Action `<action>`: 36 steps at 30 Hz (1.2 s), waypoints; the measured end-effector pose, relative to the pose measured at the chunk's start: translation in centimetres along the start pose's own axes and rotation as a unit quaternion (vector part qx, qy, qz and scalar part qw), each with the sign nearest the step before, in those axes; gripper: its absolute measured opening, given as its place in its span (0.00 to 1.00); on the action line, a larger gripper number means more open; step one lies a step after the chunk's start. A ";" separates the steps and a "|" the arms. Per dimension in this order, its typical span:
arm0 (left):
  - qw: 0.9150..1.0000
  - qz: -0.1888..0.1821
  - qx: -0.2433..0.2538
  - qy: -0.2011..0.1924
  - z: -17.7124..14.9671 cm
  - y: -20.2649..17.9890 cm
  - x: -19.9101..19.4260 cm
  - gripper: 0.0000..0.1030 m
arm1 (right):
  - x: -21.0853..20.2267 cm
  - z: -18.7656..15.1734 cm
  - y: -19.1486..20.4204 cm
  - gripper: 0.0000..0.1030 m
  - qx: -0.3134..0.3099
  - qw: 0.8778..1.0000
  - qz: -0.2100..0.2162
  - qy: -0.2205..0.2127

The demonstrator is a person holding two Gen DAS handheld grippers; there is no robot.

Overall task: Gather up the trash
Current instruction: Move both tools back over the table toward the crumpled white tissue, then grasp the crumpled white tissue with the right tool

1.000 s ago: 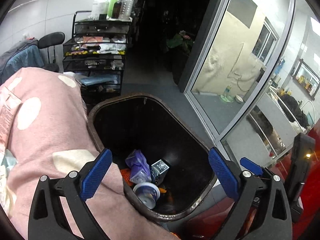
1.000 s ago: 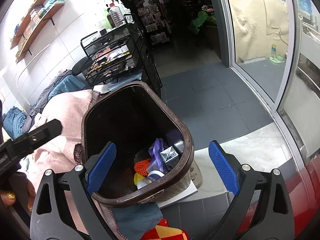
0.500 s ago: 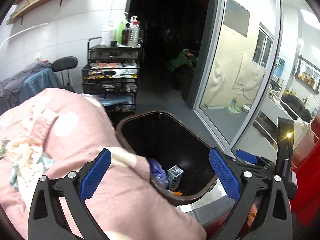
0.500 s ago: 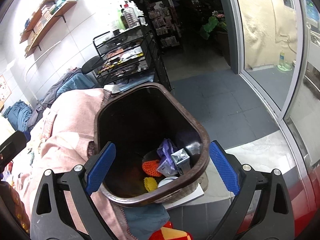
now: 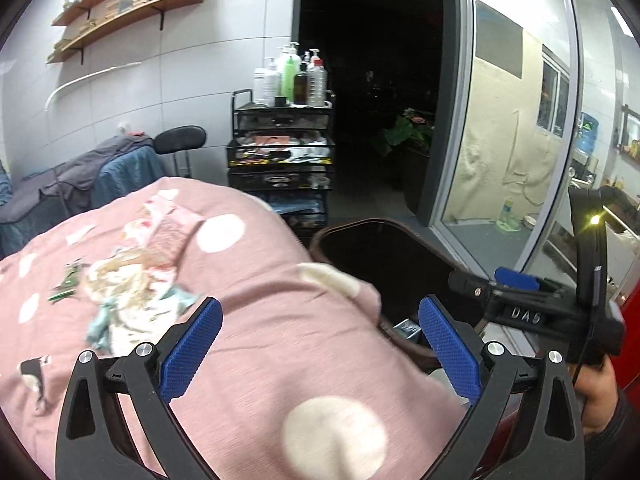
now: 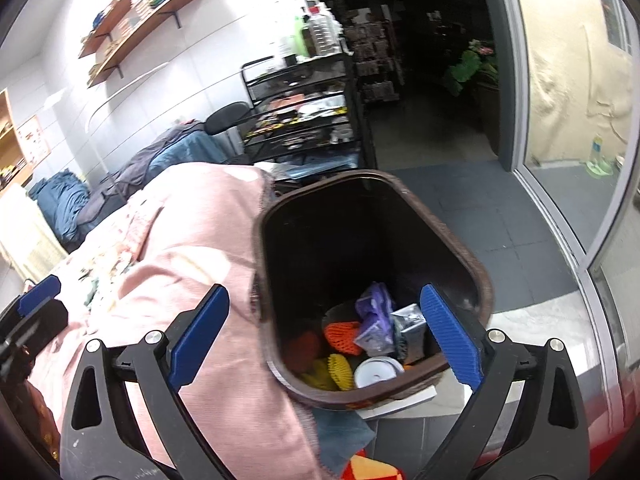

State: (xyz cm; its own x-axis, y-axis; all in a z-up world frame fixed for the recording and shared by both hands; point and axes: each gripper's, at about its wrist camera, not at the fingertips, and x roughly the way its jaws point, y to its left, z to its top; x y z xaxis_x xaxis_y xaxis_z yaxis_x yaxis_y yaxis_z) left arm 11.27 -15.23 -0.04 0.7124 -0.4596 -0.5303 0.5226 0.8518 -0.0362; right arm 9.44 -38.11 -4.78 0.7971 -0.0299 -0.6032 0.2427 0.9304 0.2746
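Note:
A dark brown trash bin (image 6: 472, 268) stands beside a pink polka-dot blanket (image 6: 188, 264). It holds a purple wrapper (image 6: 376, 320), a silver carton (image 6: 408, 320), orange and yellow mesh pieces (image 6: 340, 336) and a white cup (image 6: 378, 372). My right gripper (image 6: 324, 340) is open and empty above the bin's near rim. My left gripper (image 5: 318, 348) is open and empty over the blanket (image 5: 260, 320); loose paper and wrapper scraps (image 5: 124, 280) lie on the blanket to its left. The bin (image 5: 384, 256) sits to its right, with the right gripper body (image 5: 540, 312) beyond.
A black wire cart (image 5: 280, 160) with bottles on top stands behind the bin. A chair draped with blue and grey clothes (image 5: 104, 172) is at the back left. A glass sliding door (image 5: 500, 140) runs along the right. Grey tile floor (image 6: 480, 216) lies past the bin.
My left gripper has swung left and tilted up, from over the bin to over the blanket, bringing the scraps into view. My right gripper has shifted slightly and stays over the bin.

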 end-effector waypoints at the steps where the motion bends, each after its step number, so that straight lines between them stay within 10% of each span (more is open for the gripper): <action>1: 1.000 0.003 -0.002 0.000 -0.3 0.5 -0.2 0.95 | 0.1 0.0 0.5 0.93 -0.004 1.000 0.005 0.000; 28: 0.977 0.133 -0.165 -0.015 -7.6 17.6 -9.2 0.95 | 2.4 -1.8 20.2 0.95 -0.185 0.969 0.151 0.066; 36: 0.974 0.174 -0.140 0.032 -8.4 19.8 -9.4 0.95 | 6.0 -2.3 24.9 0.95 -0.225 0.952 0.160 0.134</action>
State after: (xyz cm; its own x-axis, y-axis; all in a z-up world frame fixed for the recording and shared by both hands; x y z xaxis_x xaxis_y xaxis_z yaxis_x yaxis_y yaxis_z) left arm 10.96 8.03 -2.90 0.7879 -0.1224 -0.6035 0.1005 0.9925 -0.0700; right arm 18.95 -14.21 -3.29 0.6058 0.3190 -0.7288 -0.2977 0.9404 0.1643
